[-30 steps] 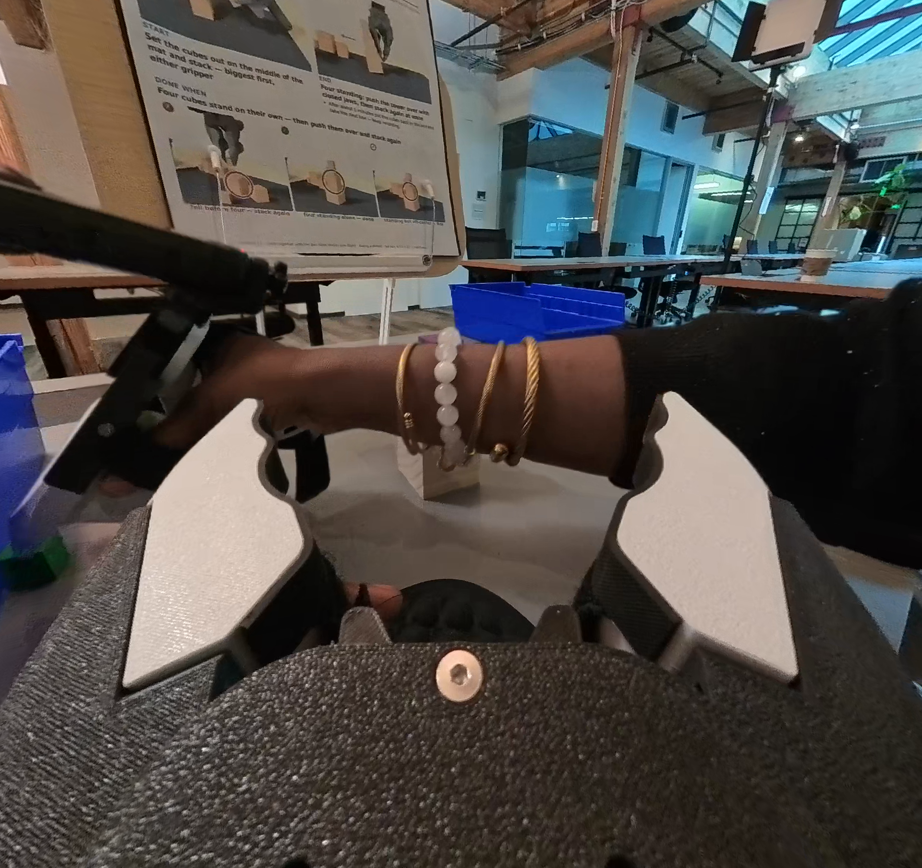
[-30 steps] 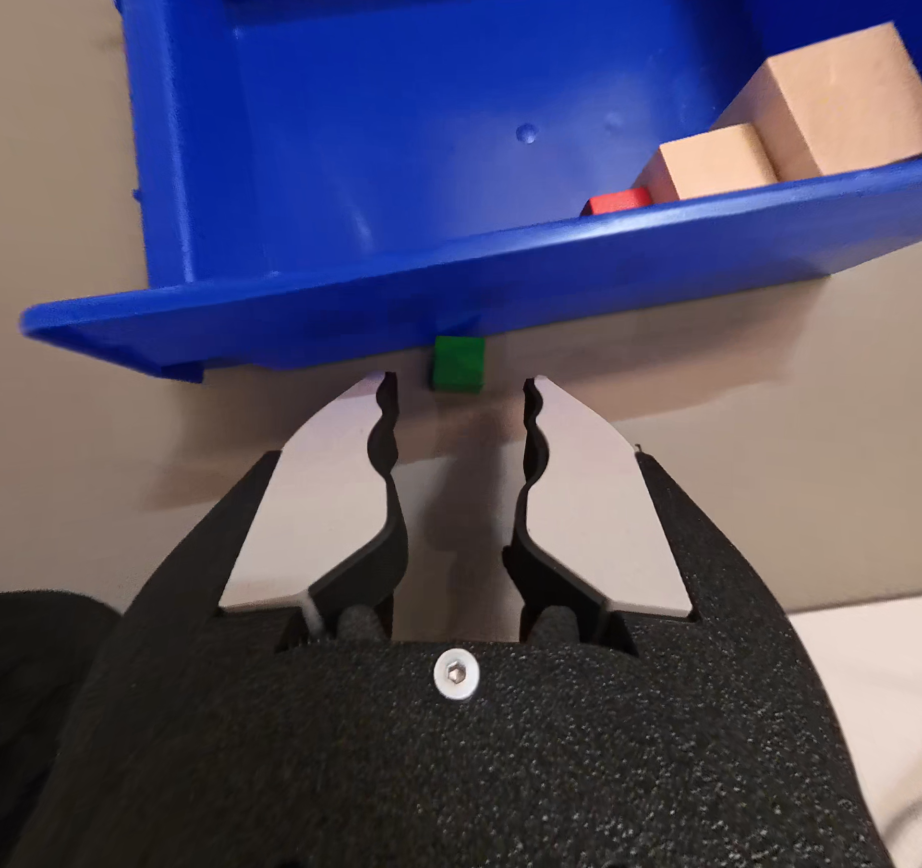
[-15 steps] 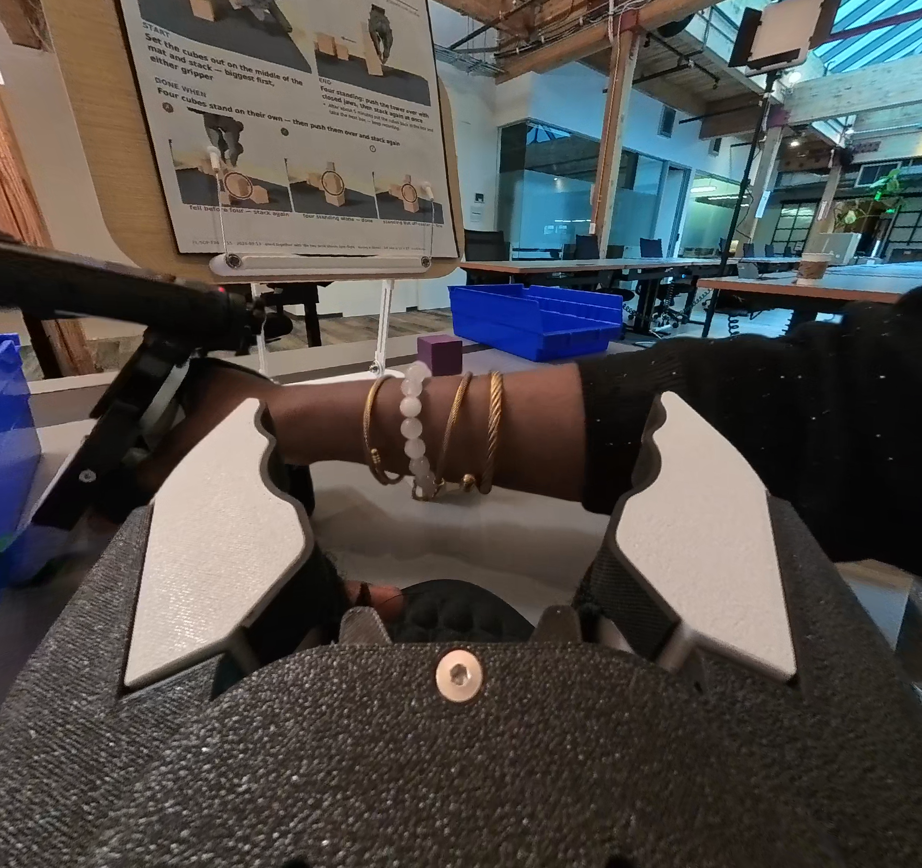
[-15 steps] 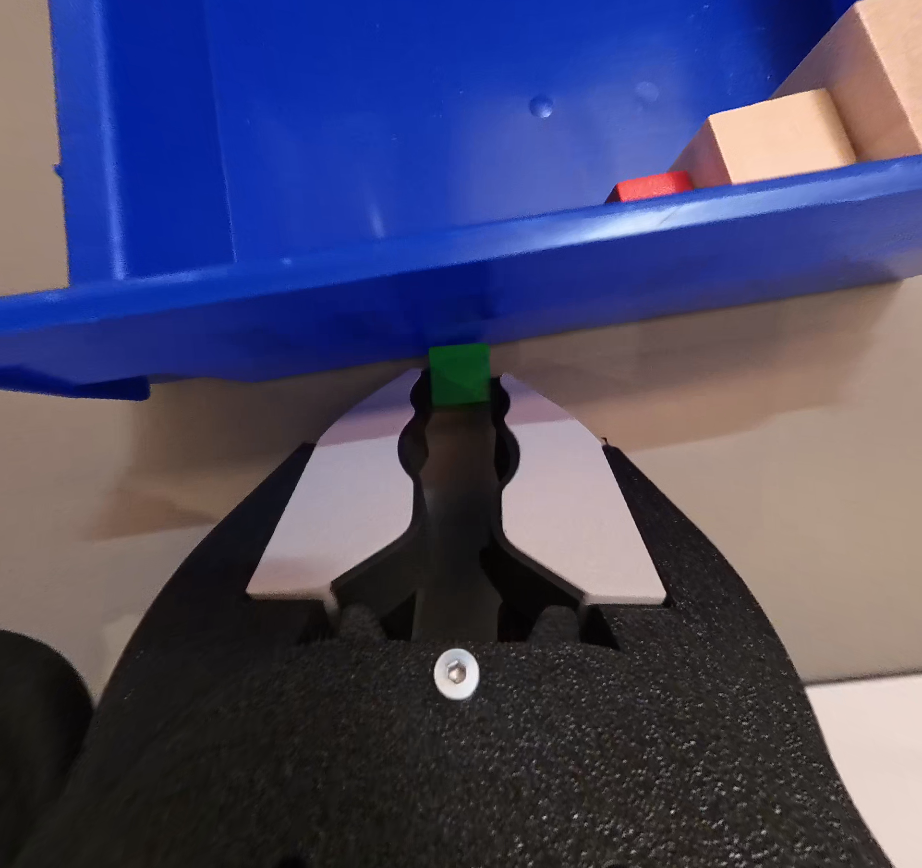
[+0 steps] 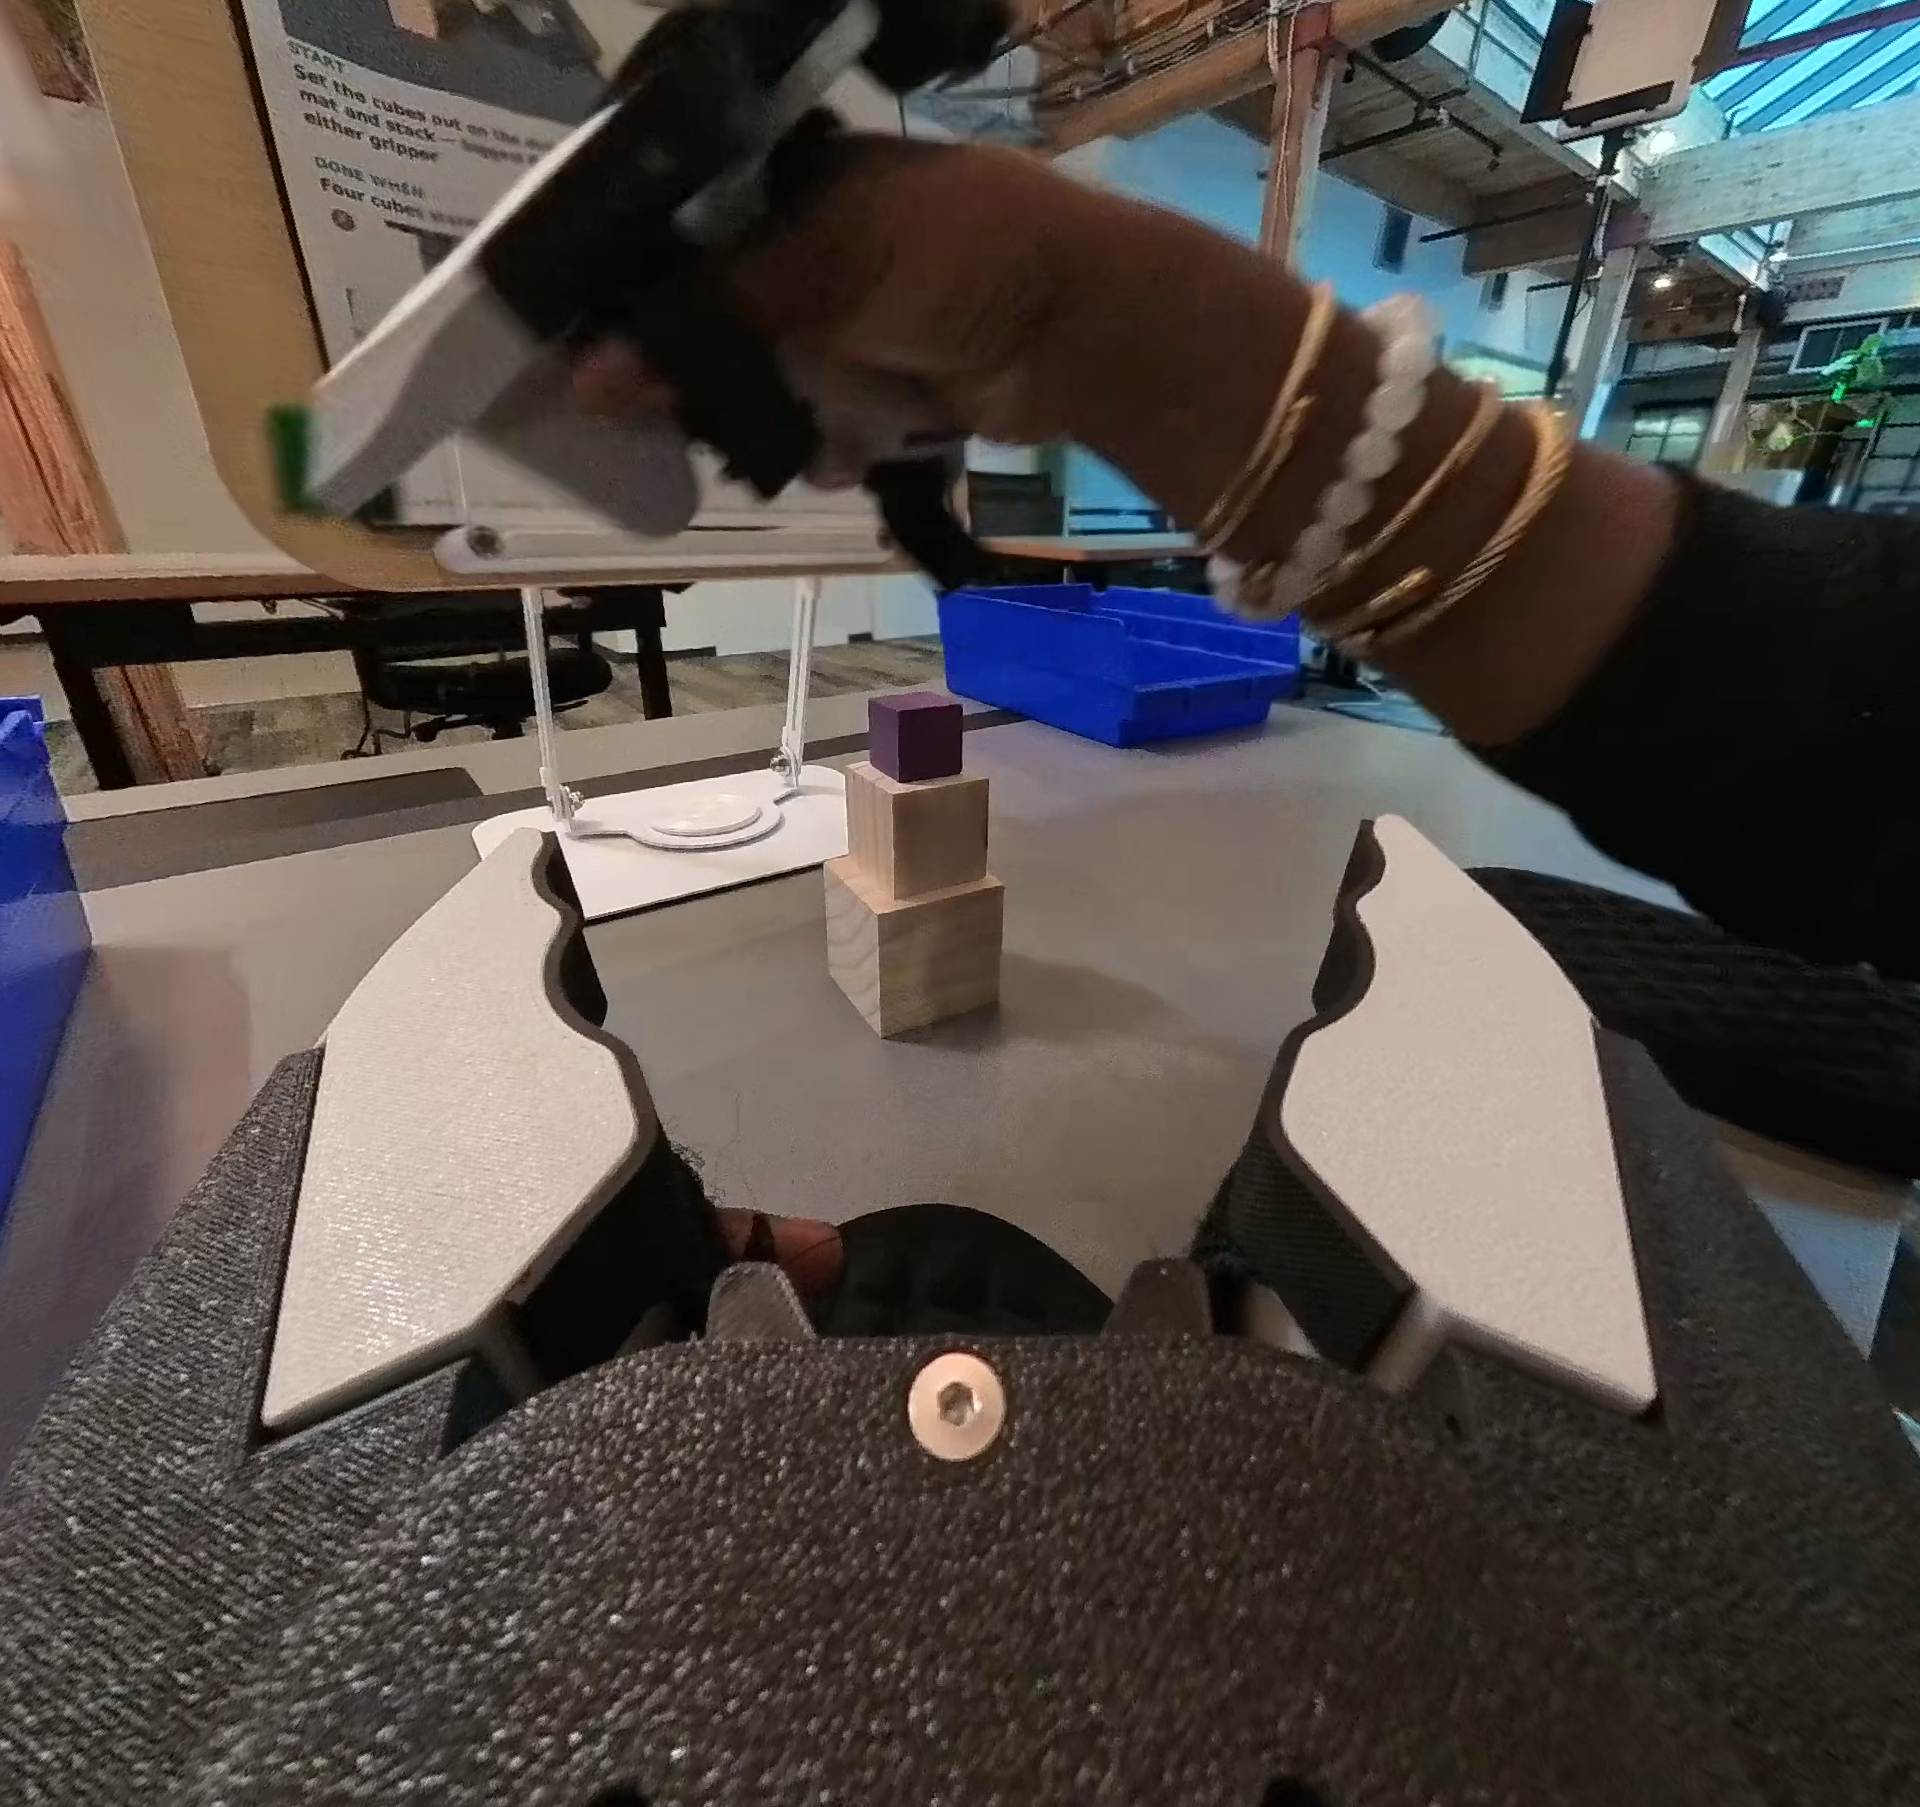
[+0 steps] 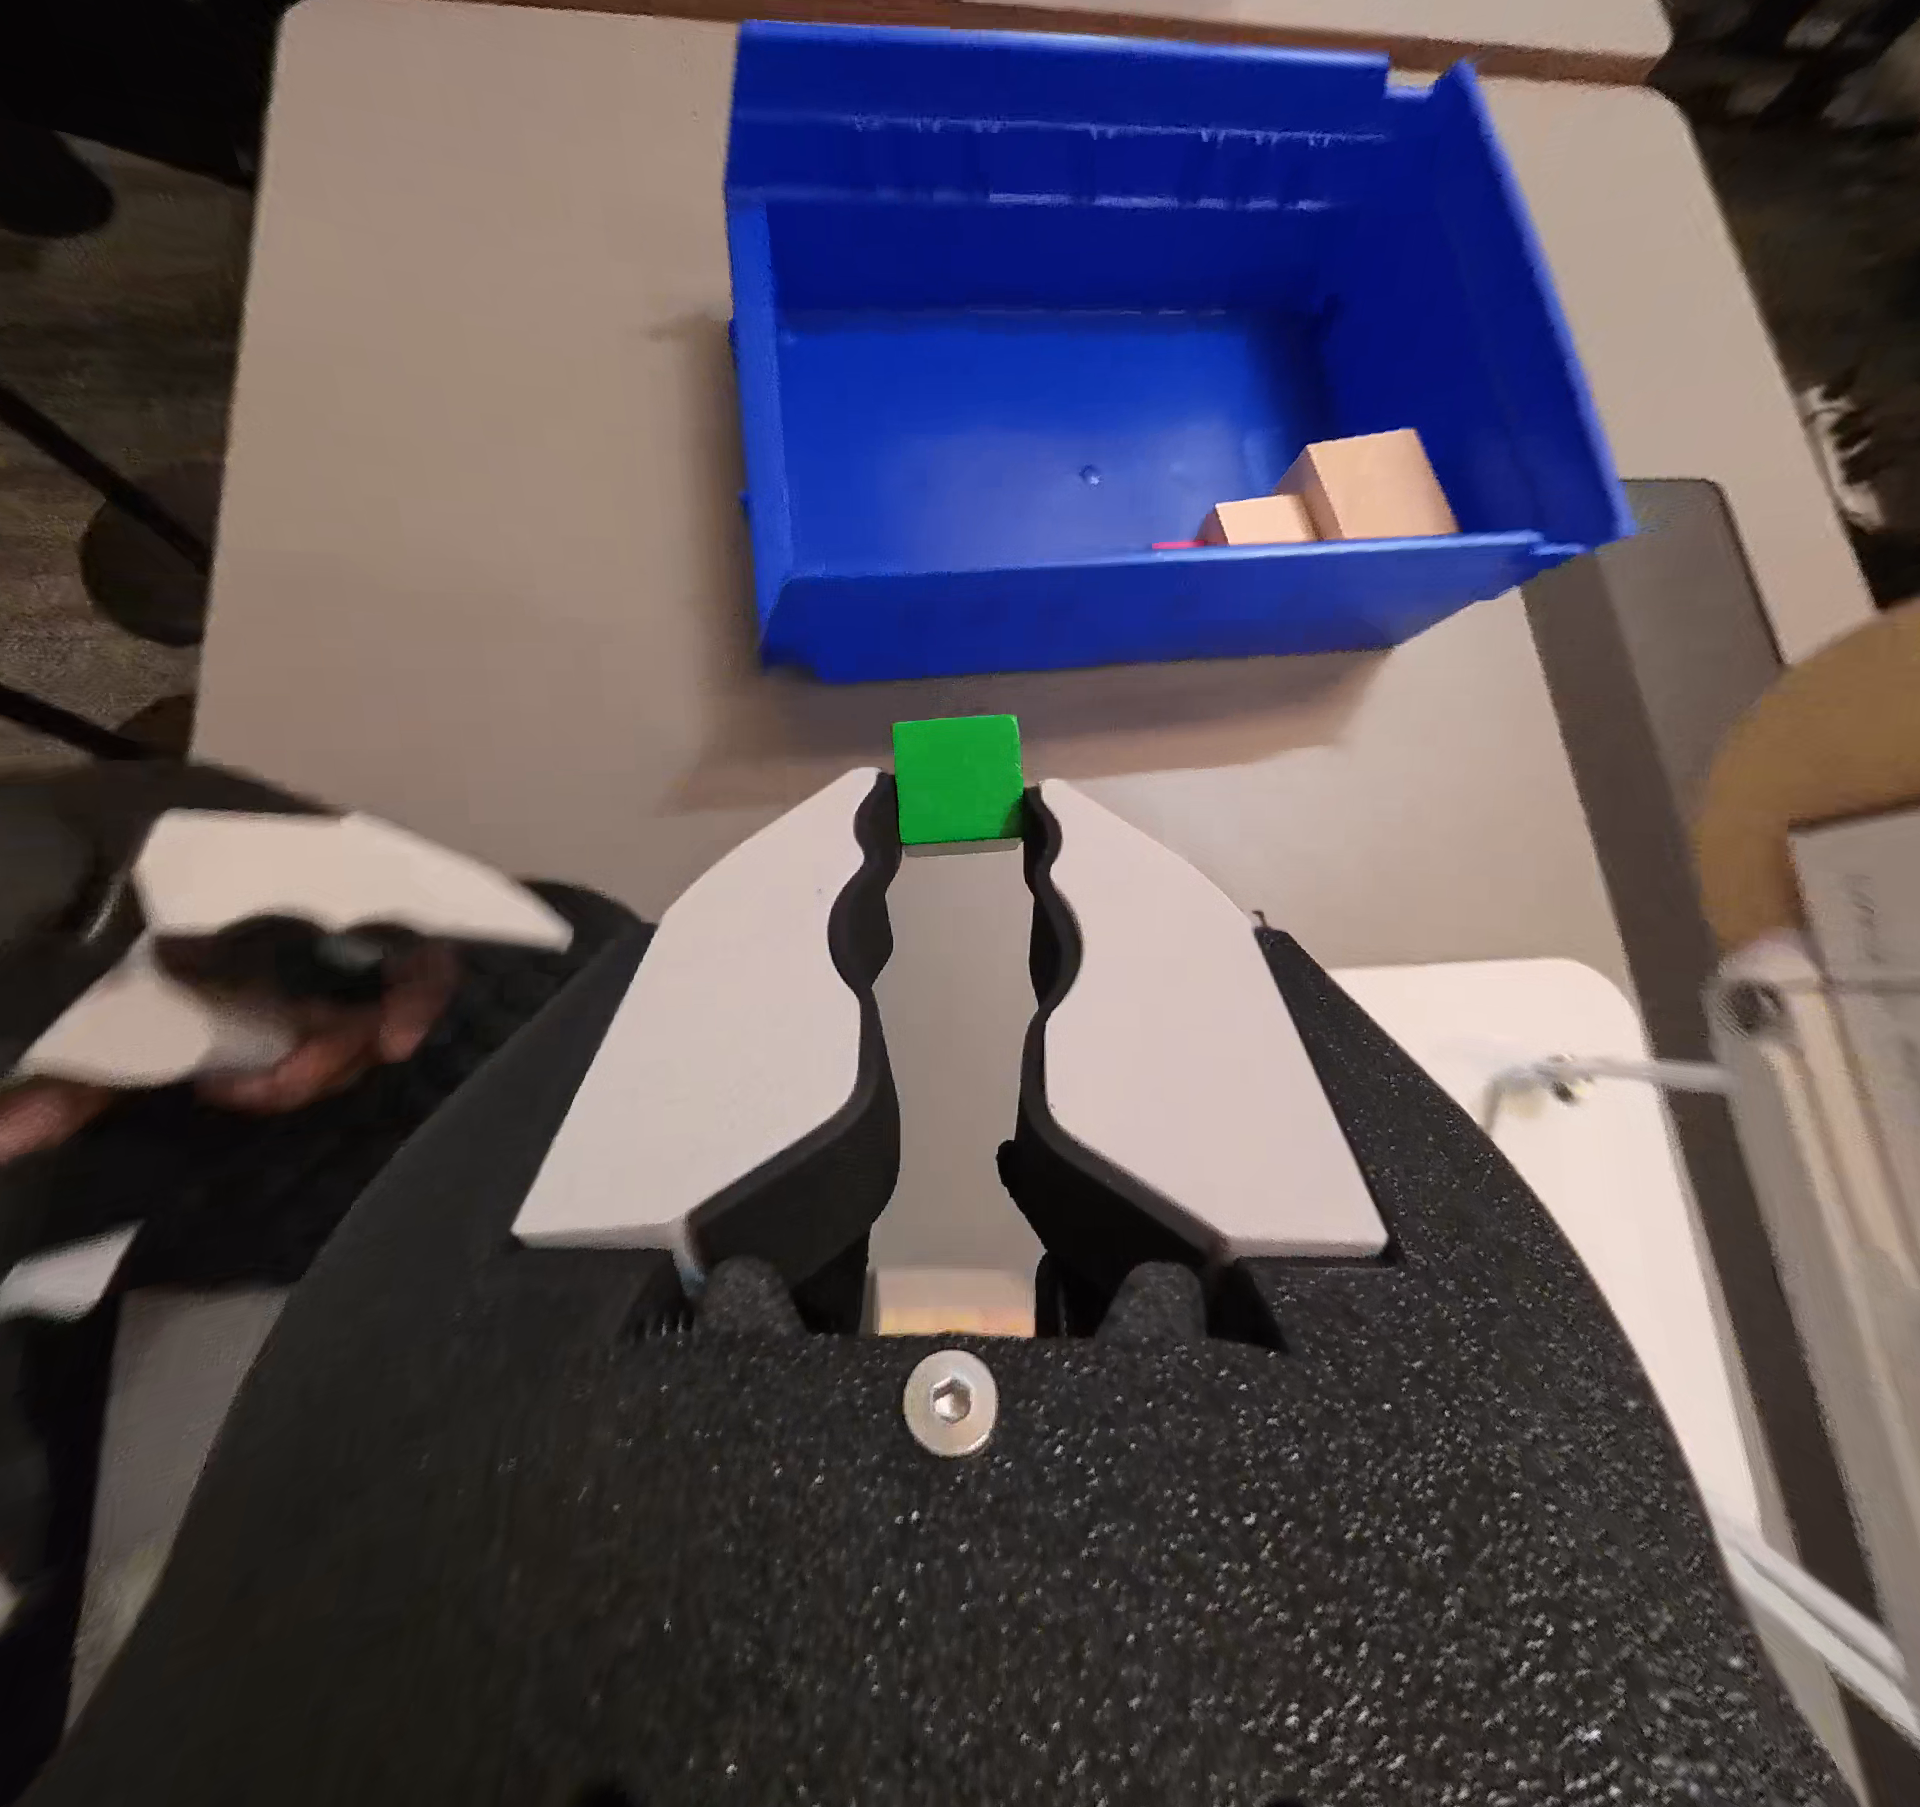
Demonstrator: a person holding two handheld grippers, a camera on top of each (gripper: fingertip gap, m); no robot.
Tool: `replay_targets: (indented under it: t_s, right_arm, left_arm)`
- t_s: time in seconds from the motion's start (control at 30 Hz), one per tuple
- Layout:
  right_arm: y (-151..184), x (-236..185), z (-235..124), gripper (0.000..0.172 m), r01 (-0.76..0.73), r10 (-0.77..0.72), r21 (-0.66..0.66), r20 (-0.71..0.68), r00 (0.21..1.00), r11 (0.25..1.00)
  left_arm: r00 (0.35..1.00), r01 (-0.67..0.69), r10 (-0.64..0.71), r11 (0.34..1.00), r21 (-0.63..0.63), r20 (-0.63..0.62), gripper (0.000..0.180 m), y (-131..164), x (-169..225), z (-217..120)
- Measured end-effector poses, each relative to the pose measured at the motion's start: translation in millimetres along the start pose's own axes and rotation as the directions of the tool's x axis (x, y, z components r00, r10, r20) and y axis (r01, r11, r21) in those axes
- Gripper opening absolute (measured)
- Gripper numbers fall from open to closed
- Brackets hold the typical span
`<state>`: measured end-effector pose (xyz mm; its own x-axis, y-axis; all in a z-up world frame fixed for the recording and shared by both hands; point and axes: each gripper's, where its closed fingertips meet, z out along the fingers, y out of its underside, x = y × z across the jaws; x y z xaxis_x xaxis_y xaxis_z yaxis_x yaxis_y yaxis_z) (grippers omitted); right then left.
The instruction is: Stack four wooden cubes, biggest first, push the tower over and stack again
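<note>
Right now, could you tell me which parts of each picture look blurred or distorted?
Left wrist view: the raised right gripper and the hand holding it are motion-smeared; the block stack is sharp; wide-angle bending at edges. Right wrist view: the green cube is crisp; the blue bin and picture edges are smeared.

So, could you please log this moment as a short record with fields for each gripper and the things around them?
right gripper: shut on a green cube, pads pressing its two sides, raised above the table
left gripper: jaws wide, nothing between them
stack: purple cube on two wooden cubes, in front of the left gripper
blue bin: holds two wooden blocks
</note>
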<state>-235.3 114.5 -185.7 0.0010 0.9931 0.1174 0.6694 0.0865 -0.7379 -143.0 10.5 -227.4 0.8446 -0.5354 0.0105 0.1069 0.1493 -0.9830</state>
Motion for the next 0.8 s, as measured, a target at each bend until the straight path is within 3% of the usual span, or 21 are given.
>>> replay_targets:
  t_s: [0.17, 0.3, 0.47, 0.8]
  right_arm:
    - [39.5, -3.3, -73.7, 0.022, 0.009, -0.008, -0.068, 0.014, 1.0, 0.998]
    - [87.5, 1.1, -105.7, 0.022, -0.023, 0.026, -0.153, 0.015, 1.0, 0.988]
    - [124.1, 0.6, -104.3, 0.022, -0.047, 0.057, -0.18, 0.05, 0.997, 0.982]
    - [139.8, 9.7, -78.3, 0.022, -0.131, 0.141, -0.2, 0.036, 0.989, 0.971]
  left_arm:
    - [1.0, -0.007, 0.007, 1.0, -0.006, -0.002, 0.133, 0.7, 0.7, 0.5]
    - [1.0, -0.015, 0.015, 1.0, -0.015, -0.001, 0.133, 1.7, 1.3, 1.4]
    - [1.0, -0.022, 0.022, 1.0, -0.022, 0.0, 0.133, 2.6, 1.8, 1.9]
    - [1.0, -0.014, 0.014, 1.0, -0.017, -0.003, 0.132, 1.8, 1.5, 1.3]
